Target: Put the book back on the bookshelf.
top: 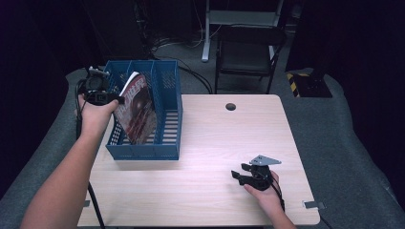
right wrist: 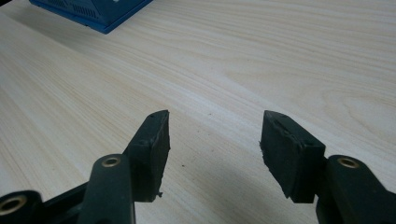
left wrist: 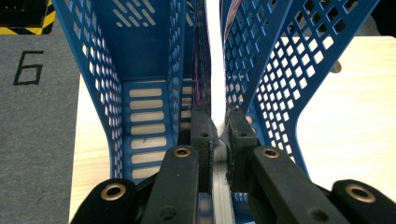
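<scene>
Pale table [top: 205, 143] mostly bare, left gripper [left wrist: 218, 128] pinching magazine [top: 136, 107] edge (tilted inside blue file rack [top: 167, 119]), right gripper [right wrist: 215, 144] wide apart, holding nothing.

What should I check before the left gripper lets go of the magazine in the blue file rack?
1. Left gripper clamped on the magazine edge: ok, jaws closed on it in the left gripper view.
2. Magazine inside the blue rack: ok, its lower part sits between the rack walls.
3. Magazine upright: not ok, it leans in the high view.
4. Bottom edge seated on the rack floor: cannot tell, hidden by the mesh.
5. Right gripper out of the way: ok, open, holding nothing, down on the table well apart from the rack.
6. Rack fully on the table: ok, near the left edge.
</scene>
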A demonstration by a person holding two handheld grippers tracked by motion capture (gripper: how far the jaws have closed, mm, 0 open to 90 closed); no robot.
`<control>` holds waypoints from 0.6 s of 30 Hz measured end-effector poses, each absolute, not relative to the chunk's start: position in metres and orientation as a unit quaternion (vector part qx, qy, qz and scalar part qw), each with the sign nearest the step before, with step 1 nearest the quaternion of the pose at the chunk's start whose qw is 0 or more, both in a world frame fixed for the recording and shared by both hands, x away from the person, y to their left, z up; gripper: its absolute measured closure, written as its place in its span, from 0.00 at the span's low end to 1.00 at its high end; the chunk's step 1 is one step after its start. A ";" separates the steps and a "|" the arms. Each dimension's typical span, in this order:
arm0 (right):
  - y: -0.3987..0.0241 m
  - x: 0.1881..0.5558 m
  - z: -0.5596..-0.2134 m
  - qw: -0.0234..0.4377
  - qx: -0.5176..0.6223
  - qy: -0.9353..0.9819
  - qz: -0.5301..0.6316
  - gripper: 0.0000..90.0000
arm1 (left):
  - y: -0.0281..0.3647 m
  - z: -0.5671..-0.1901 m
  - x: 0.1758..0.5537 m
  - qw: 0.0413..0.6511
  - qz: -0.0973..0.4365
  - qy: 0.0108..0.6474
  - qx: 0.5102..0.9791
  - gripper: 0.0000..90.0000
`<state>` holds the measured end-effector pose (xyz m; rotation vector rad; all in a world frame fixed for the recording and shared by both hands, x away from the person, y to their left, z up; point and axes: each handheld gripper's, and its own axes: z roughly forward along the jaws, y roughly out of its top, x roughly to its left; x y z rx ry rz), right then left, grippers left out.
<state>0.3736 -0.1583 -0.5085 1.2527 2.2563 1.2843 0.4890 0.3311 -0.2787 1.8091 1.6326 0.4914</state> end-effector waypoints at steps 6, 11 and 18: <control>-0.159 0.374 -0.509 0.131 0.428 0.778 0.442 0.47 | 0.330 -0.280 0.488 0.325 0.195 0.620 0.686 0.94; -0.159 0.374 -0.509 0.131 0.428 0.778 0.441 0.47 | 0.328 -0.279 0.489 0.323 0.194 0.618 0.690 0.94; -0.159 0.374 -0.509 0.131 0.429 0.777 0.443 0.47 | 0.322 -0.276 0.492 0.318 0.196 0.615 0.694 0.94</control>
